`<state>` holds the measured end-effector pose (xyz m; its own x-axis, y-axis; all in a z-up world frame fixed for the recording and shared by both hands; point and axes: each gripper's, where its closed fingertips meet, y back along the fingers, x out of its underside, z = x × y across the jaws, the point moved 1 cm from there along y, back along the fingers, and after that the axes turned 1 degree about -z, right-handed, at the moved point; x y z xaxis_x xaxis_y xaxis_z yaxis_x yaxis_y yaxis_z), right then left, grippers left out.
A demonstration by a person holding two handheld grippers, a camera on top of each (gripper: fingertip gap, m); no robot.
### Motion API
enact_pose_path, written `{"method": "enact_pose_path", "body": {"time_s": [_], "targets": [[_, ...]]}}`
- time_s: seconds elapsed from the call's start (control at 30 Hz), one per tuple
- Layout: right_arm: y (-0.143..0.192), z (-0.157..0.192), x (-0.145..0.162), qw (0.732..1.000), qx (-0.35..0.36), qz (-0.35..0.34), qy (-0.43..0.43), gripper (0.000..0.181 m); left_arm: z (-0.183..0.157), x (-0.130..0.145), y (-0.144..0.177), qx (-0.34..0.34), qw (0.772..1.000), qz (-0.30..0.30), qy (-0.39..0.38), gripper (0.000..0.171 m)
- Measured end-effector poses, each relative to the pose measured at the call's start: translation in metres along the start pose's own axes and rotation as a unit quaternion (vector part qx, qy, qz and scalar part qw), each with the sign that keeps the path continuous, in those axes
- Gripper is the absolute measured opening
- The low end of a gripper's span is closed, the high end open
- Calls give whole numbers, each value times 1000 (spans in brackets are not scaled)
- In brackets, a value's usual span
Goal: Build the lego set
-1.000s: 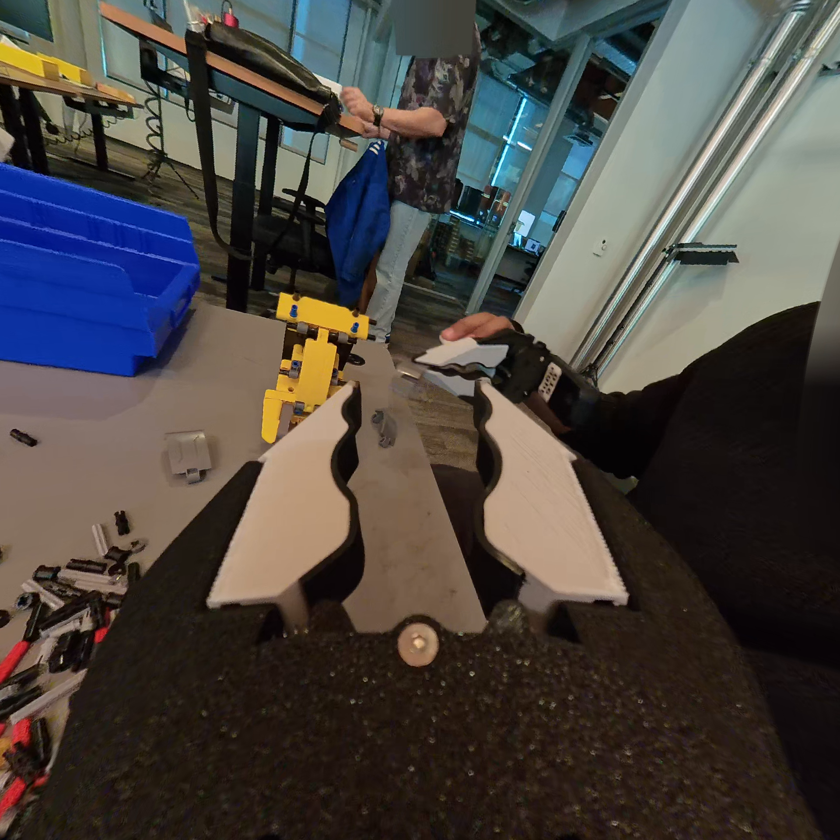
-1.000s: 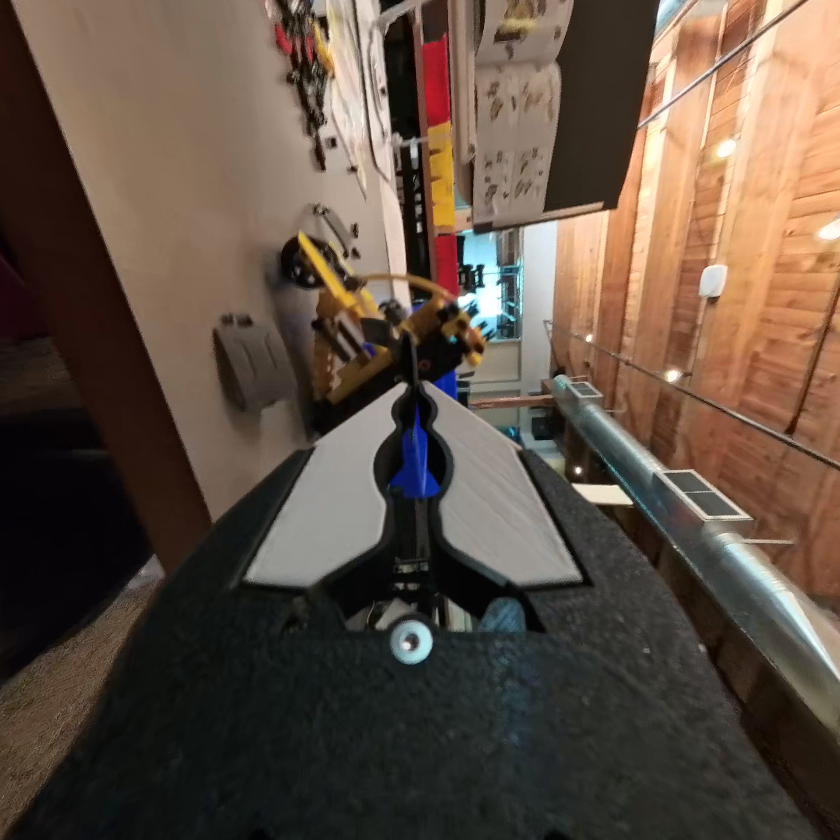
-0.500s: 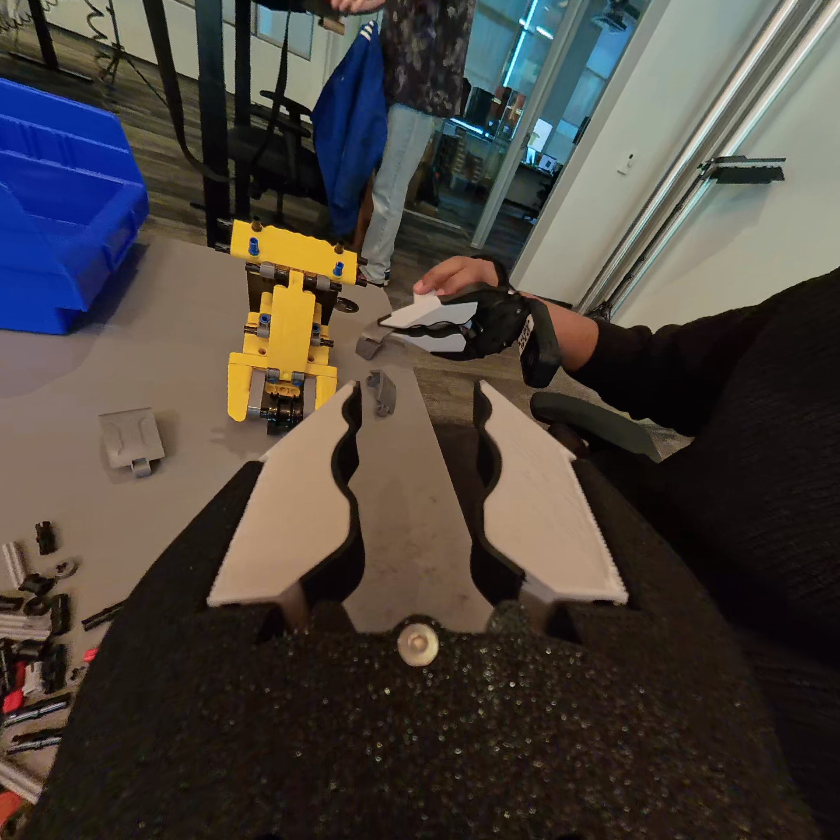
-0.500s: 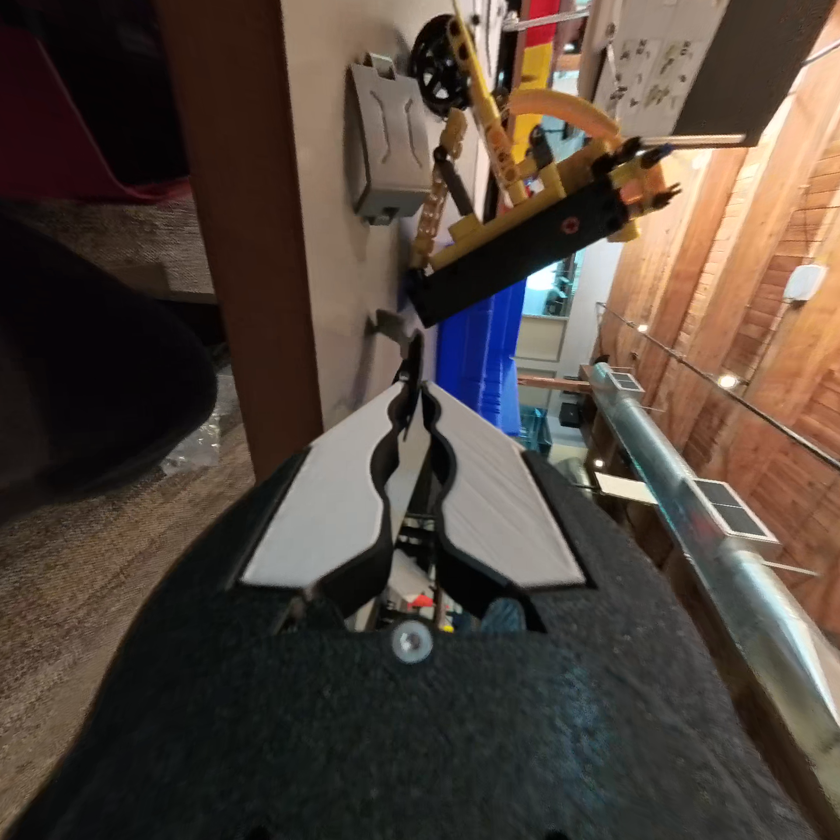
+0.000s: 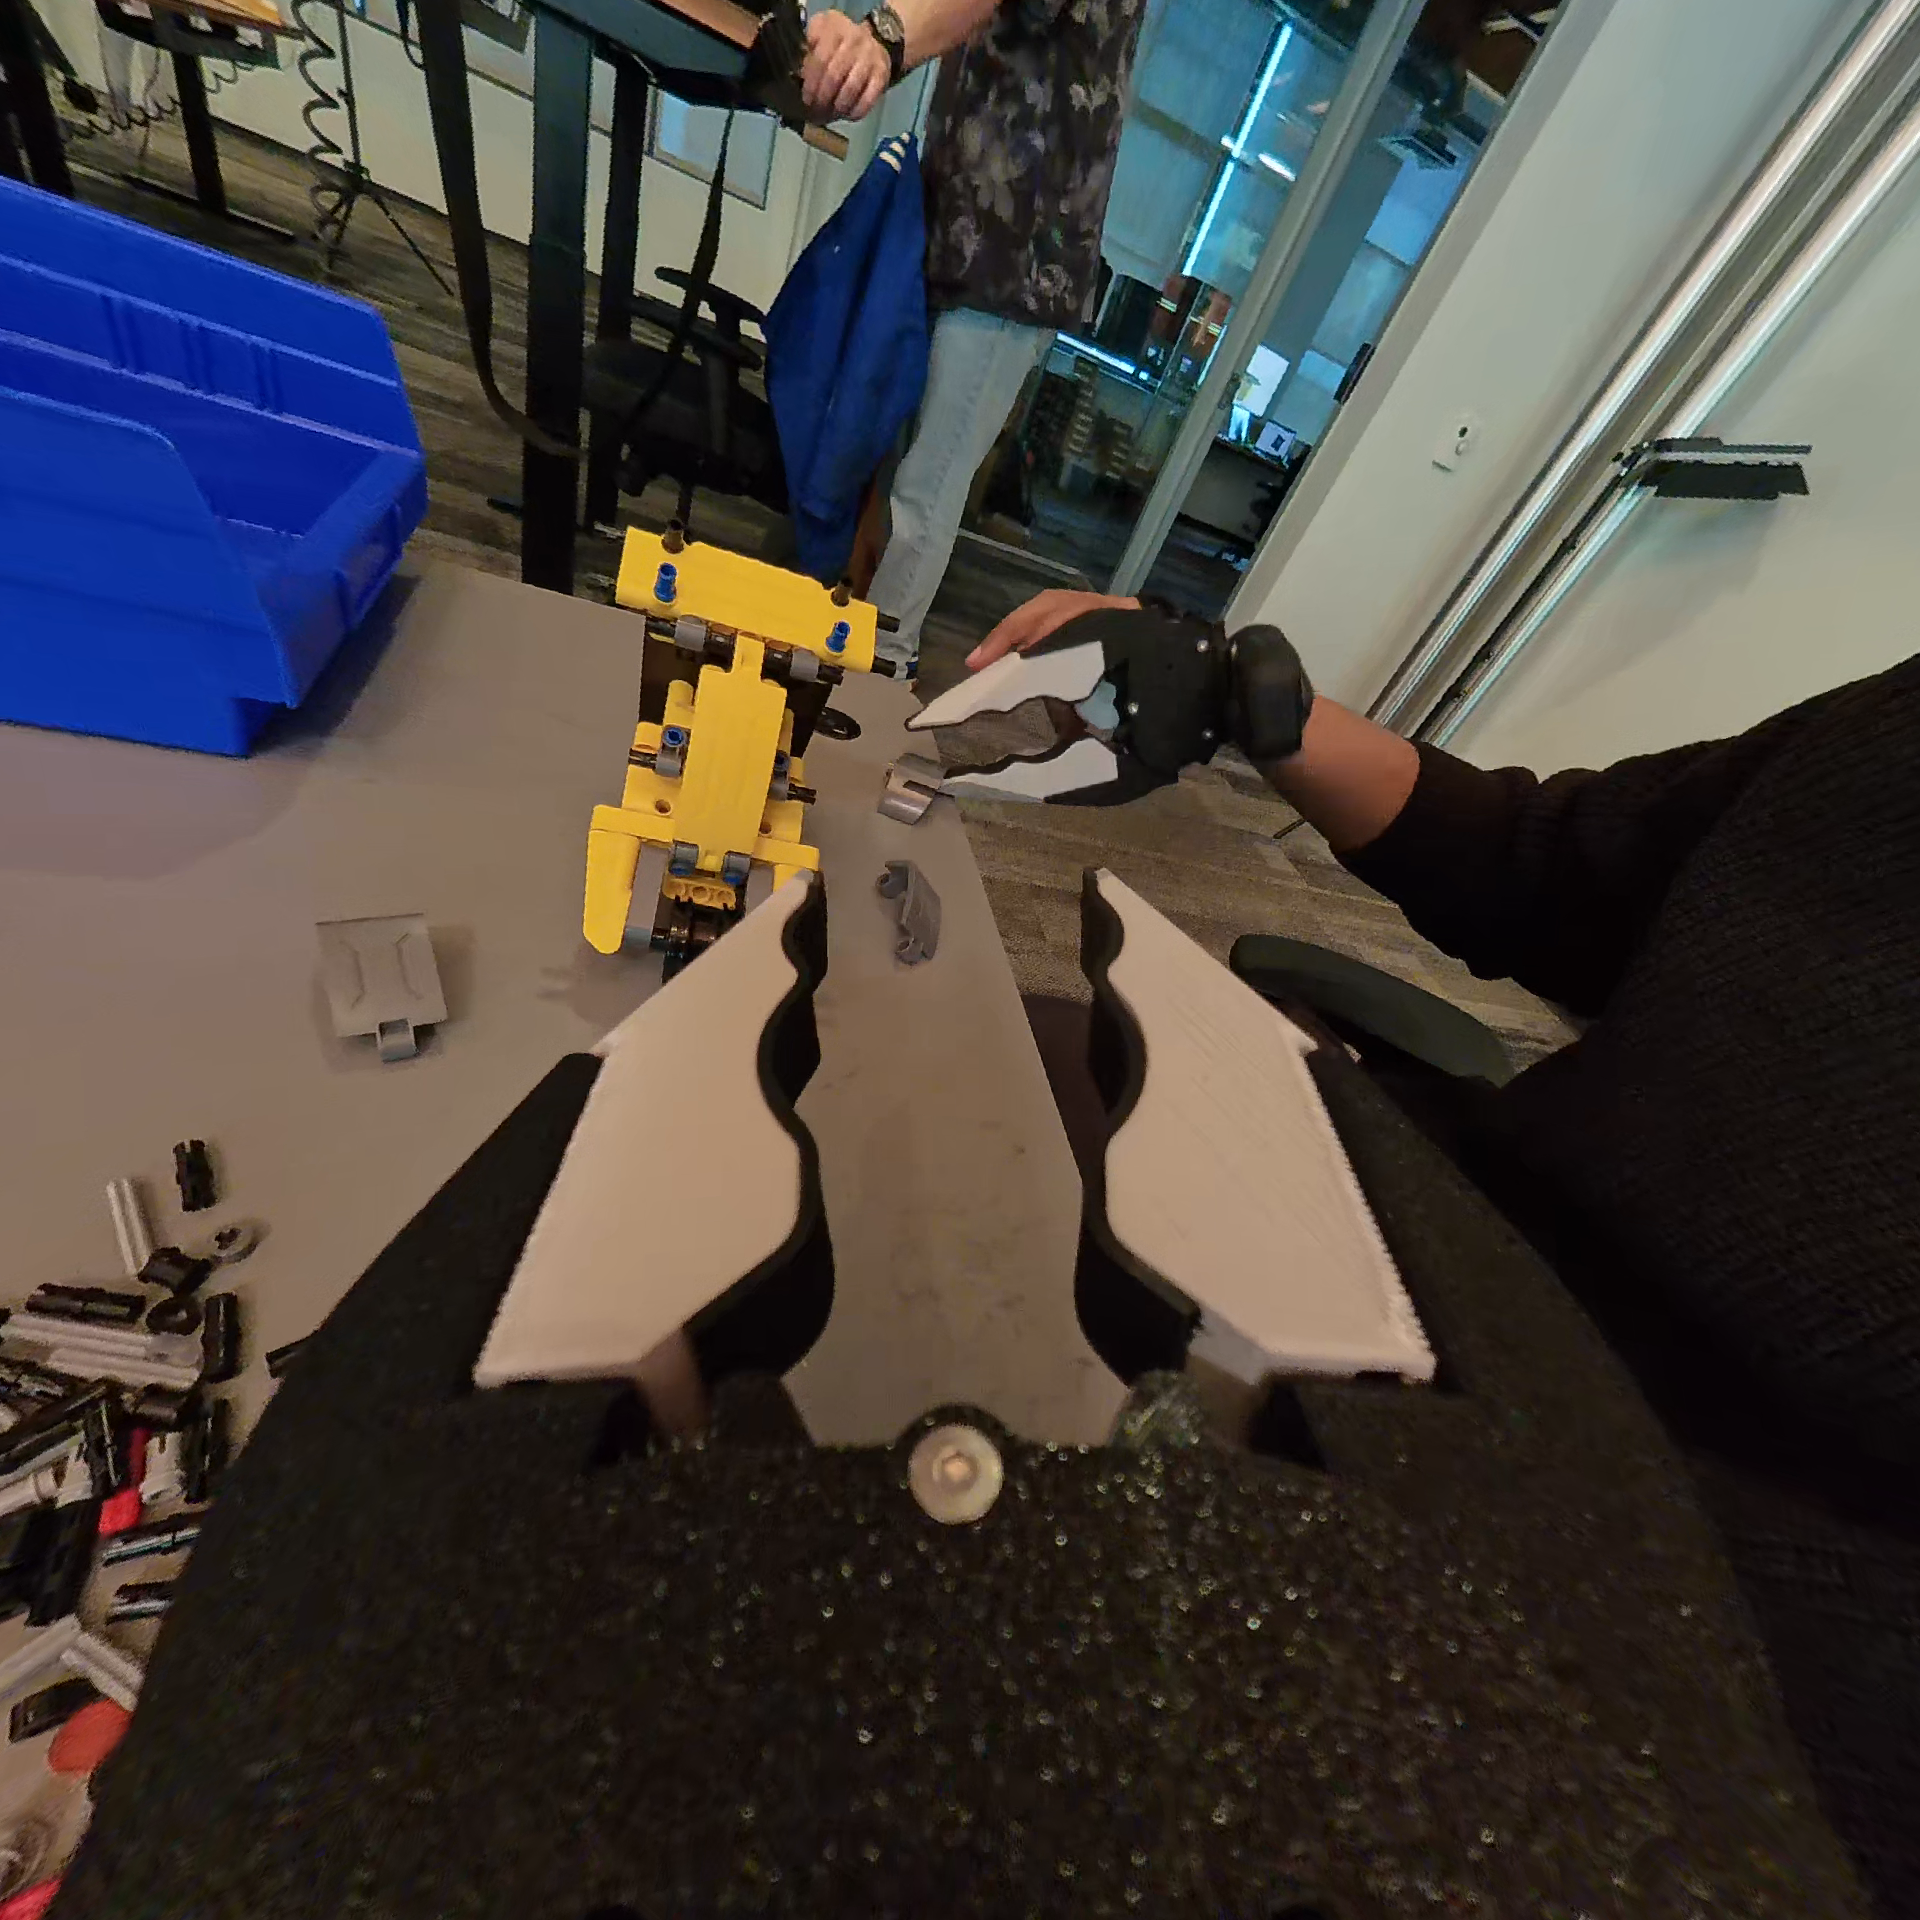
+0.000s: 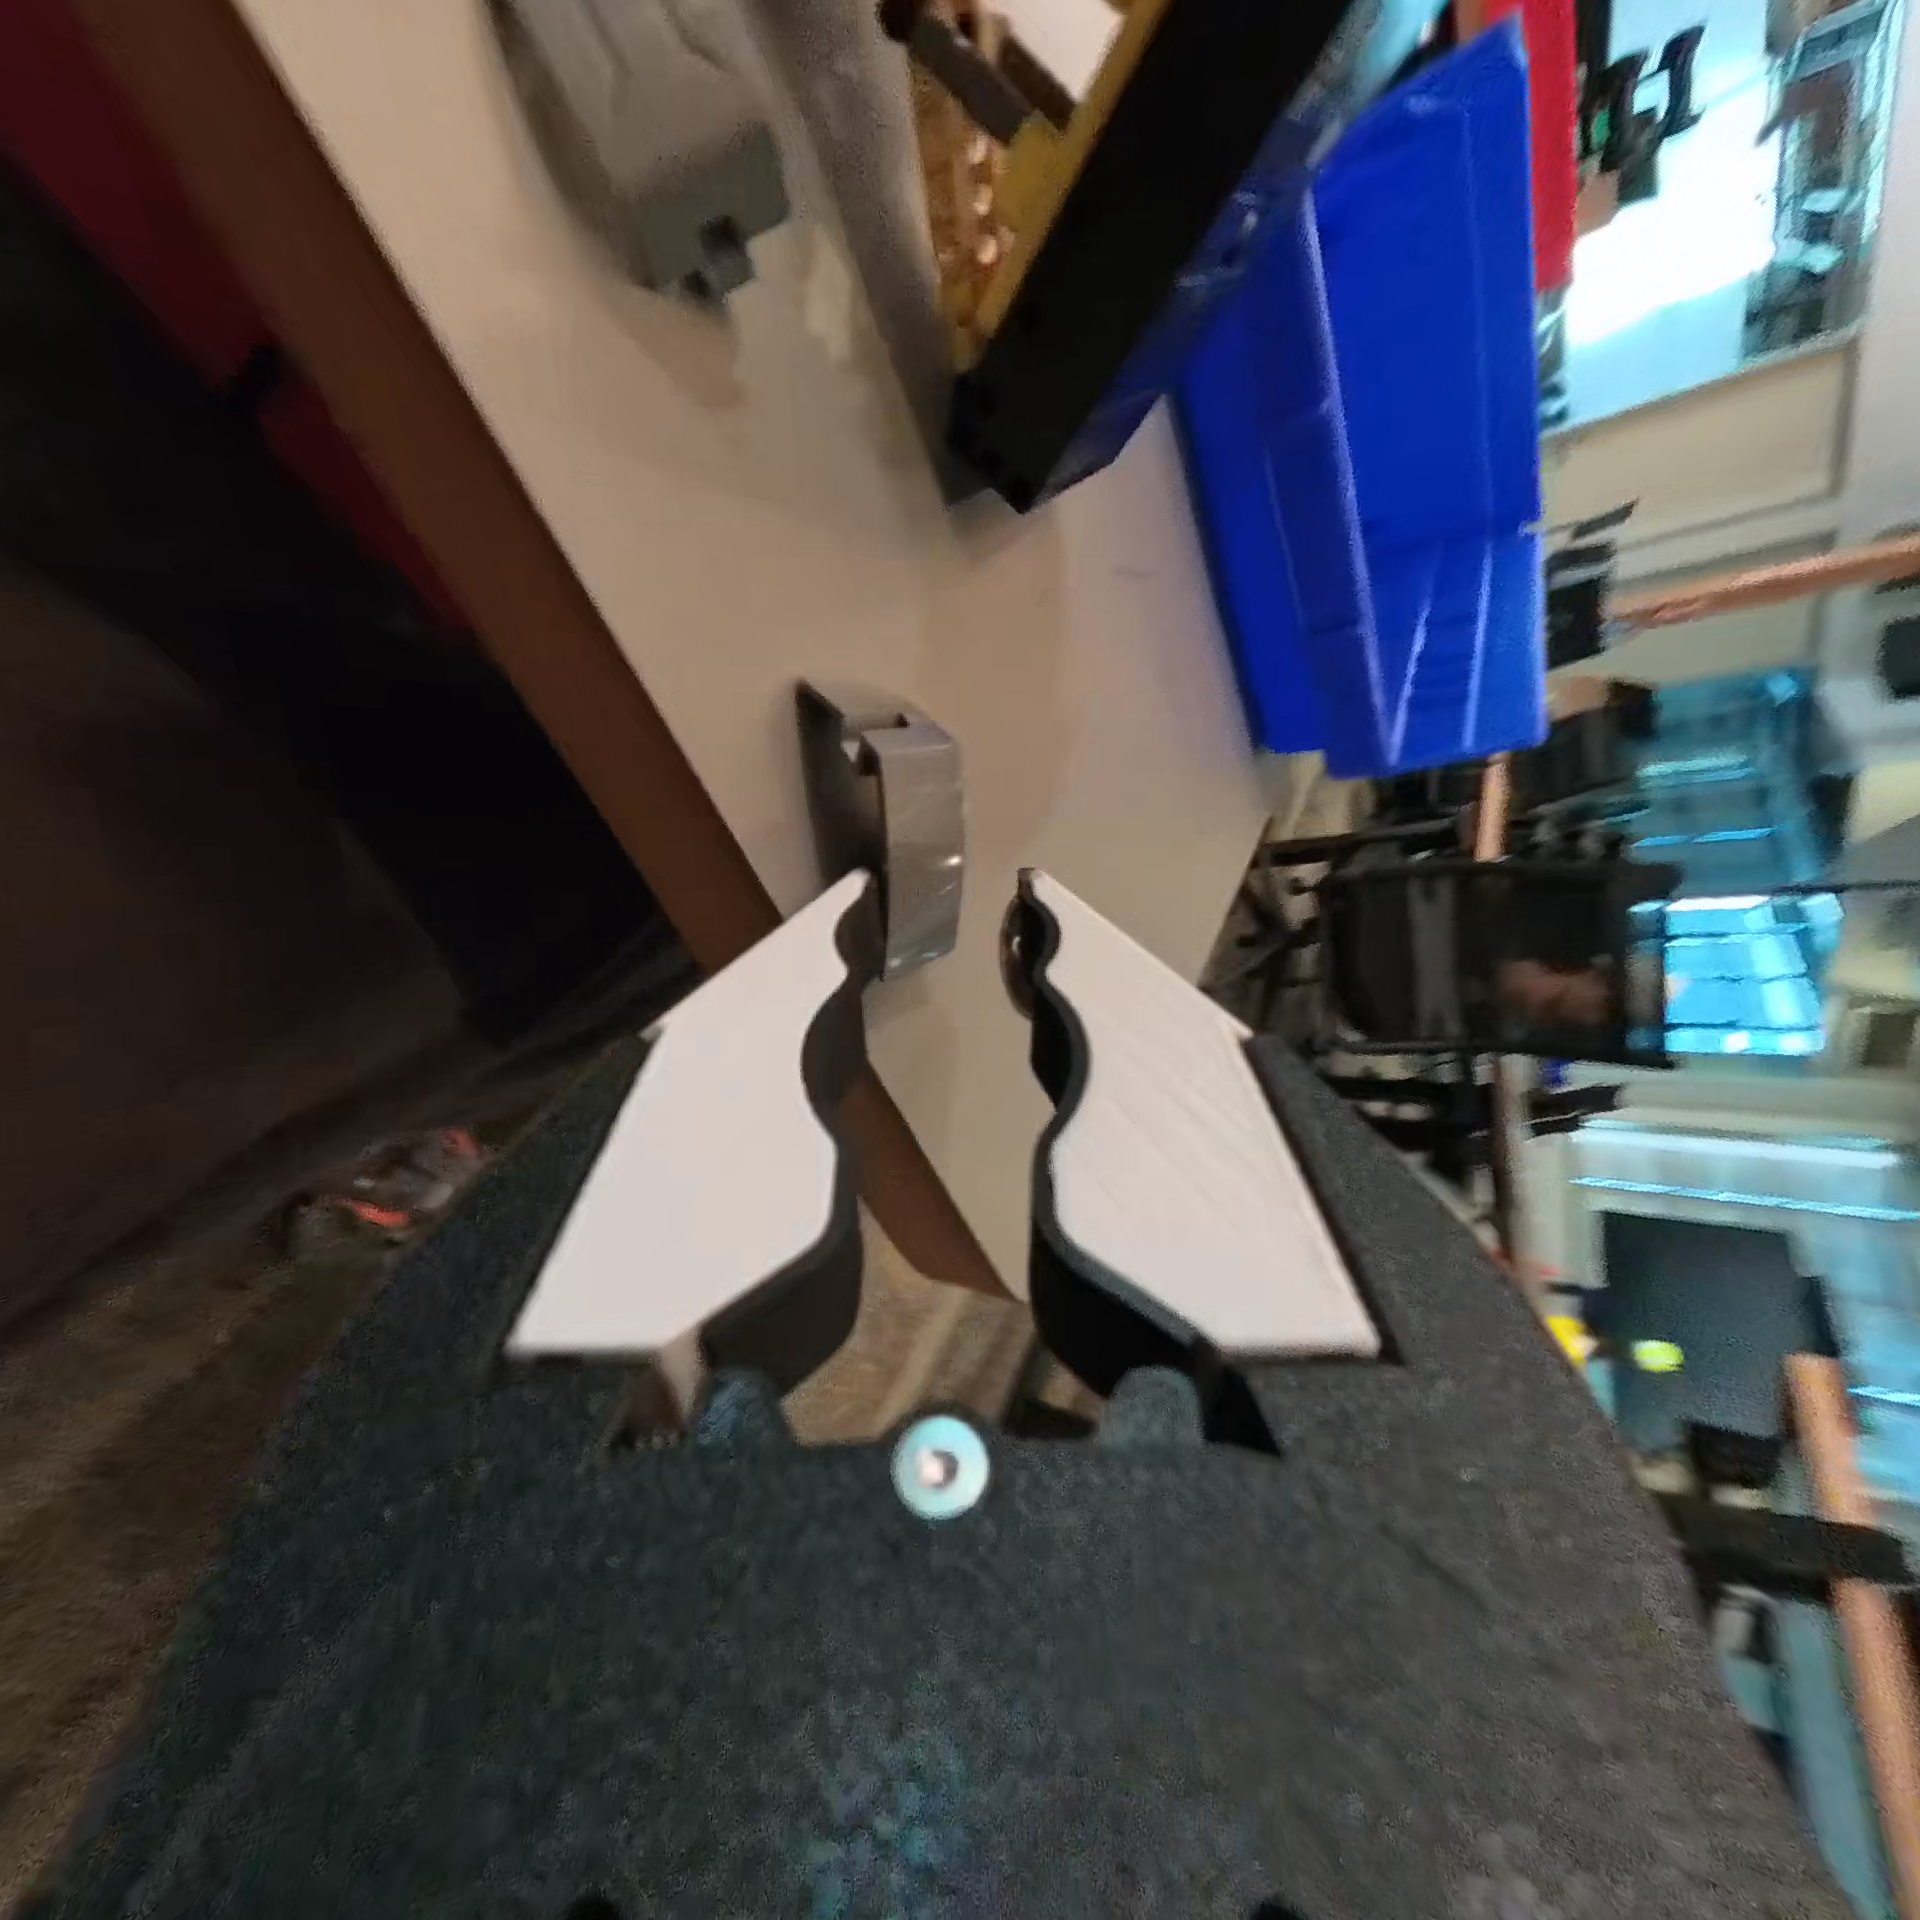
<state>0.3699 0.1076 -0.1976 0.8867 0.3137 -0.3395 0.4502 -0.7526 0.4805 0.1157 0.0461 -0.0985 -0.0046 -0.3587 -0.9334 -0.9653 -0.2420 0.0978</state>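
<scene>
My left gripper [image 5: 951, 894] is spread wide and holds nothing, hovering over the grey table [image 5: 208, 852] with its left fingertip just before the front of the yellow model [image 5: 717, 769]. Only this view shows that model whole: smooth yellow plates on a black frame with blue pins. It also shows a small hooked grey piece [image 5: 909, 923] beyond the fingers, a flat grey panel [image 5: 379, 982] to the left, a heap of black, grey and red pins [image 5: 94, 1382] at the near left, and the blue bin [image 5: 187, 520] behind. Farther off, my right gripper [image 5: 920, 743] is parted, its lower tip at a curved grey piece [image 5: 906, 788] on the table edge.

The right view, tilted sideways and blurred, shows that curved piece [image 6: 914, 862] close: smooth, glossy, arched, lying between the released fingers [image 6: 727, 1091] near the left one; I cannot tell whether they touch. It alone shows the table's brown edge band [image 6: 468, 520]. The fingers are matte white, ribbed, with wavy black inner edges.
</scene>
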Motion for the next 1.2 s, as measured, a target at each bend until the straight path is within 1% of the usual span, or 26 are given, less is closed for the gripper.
{"method": "enact_pose_path", "body": {"time_s": [0.1, 0.17, 0.37, 0.5, 0.67, 0.73, 0.8, 0.83, 0.9, 0.97, 1.03, 1.07, 1.1, 1.13, 1.2], "targets": [[-1, -2, 4, 997, -25, -9, -77, 27, 0, 0, 0, -1, 1000, -1, 0, 49], [-1, -3, 9, 993, -42, -10, -114, 28, 1, -1, 1, -3, 1000, -4, -1, 49], [-3, -5, 15, 980, -96, -1, -174, 30, 3, -4, 5, -8, 1000, -14, 0, 49], [-3, -8, 21, 974, -104, 31, -197, 34, 4, -5, 8, -14, 1000, -19, -1, 49], [4, -10, 37, 966, -117, 101, -208, 35, 6, -9, 12, -19, 999, -29, -1, 49], [9, -11, 45, 965, -115, 124, -202, 35, 6, -10, 13, -19, 999, -31, -1, 49], [12, -17, 55, 965, -92, 146, -197, 35, 7, -11, 14, -21, 999, -35, -1, 49], [13, -21, 58, 964, -79, 146, -207, 35, 7, -12, 15, -22, 999, -37, -1, 49], [15, -26, 54, 959, -63, 117, -249, 35, 8, -13, 17, -25, 999, -42, 0, 49], [20, -38, 51, 951, -24, 91, -295, 35, 11, -14, 18, -32, 998, -47, 1, 49], [27, -52, 37, 937, 19, 56, -345, 35, 17, -15, 20, -49, 998, -51, 5, 49], [31, -56, 22, 928, 31, 24, -370, 35, 21, -15, 22, -60, 997, -53, 9, 49], [34, -57, -1, 919, 32, -21, -392, 35, 25, -16, 23, -69, 996, -56, 14, 48], [37, -55, -30, 909, 22, -76, -410, 34, 28, -16, 24, -75, 995, -59, 18, 48], [41, -38, -97, 887, -31, -182, -422, 34, 30, -17, 25, -80, 995, -63, 23, 48]]}}
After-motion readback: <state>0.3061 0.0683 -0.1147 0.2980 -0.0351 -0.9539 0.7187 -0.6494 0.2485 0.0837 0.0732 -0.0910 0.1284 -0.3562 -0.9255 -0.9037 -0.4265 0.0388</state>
